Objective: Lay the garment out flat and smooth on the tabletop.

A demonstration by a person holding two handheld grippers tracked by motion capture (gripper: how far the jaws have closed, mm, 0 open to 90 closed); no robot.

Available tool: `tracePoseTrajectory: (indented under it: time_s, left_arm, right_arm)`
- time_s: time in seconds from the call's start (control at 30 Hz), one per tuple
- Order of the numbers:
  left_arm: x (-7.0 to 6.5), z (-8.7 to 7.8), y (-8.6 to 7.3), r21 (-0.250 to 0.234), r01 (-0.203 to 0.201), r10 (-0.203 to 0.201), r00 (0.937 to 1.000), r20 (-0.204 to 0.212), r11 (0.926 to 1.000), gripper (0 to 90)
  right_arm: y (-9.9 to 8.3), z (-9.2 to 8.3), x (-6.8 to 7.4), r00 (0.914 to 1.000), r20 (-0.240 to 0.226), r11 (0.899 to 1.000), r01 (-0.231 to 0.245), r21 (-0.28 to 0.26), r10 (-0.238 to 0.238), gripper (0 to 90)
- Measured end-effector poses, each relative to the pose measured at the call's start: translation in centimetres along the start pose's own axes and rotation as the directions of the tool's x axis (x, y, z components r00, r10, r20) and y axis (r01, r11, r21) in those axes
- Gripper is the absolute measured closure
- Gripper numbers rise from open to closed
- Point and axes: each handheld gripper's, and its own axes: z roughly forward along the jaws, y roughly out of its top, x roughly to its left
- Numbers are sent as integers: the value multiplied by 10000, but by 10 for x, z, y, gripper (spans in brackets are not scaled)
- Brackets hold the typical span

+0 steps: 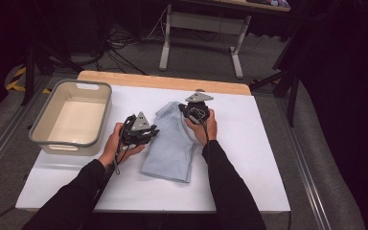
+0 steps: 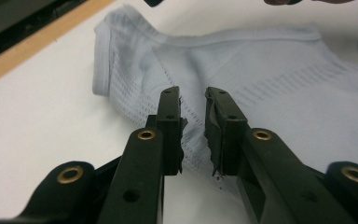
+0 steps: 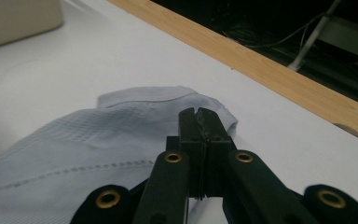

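A pale blue garment (image 1: 172, 139) lies folded and flat on the white tabletop (image 1: 254, 163), near its middle. My left gripper (image 1: 154, 132) hovers at the garment's left edge; in the left gripper view its jaws (image 2: 193, 100) stand a narrow gap apart over the perforated cloth (image 2: 270, 70), with nothing pinched between them. My right gripper (image 1: 185, 109) is at the garment's far end. Seen in the right gripper view, that gripper (image 3: 198, 114) has its jaws pressed together just above the cloth's rounded corner (image 3: 98, 135), and no fabric shows between them.
A beige plastic bin (image 1: 96, 115) stands empty at the table's left, its corner also visible in the right gripper view (image 3: 18, 18). A wooden strip (image 1: 163, 81) runs along the far edge. Beyond the table are a desk frame (image 1: 201, 24) and cables.
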Motion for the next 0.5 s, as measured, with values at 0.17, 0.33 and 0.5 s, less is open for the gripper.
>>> tracePoseTrajectory:
  time_s: [0.17,0.33,0.5]
  left_arm:
    - [-9,-11,3,-254,-365,370,9992,181,9990,753]
    - [-20,-17,-7,-168,-547,556,9966,606,9984,797]
    - [-27,-20,-18,36,-588,581,9930,1031,9983,801]
  right_arm:
    - [-1,-22,11,9998,-106,9996,148,-254,-151,900]
    - [-6,-42,29,9978,-416,9981,512,-334,-525,900]
    - [-16,-58,48,9923,-848,9956,872,-346,-898,899]
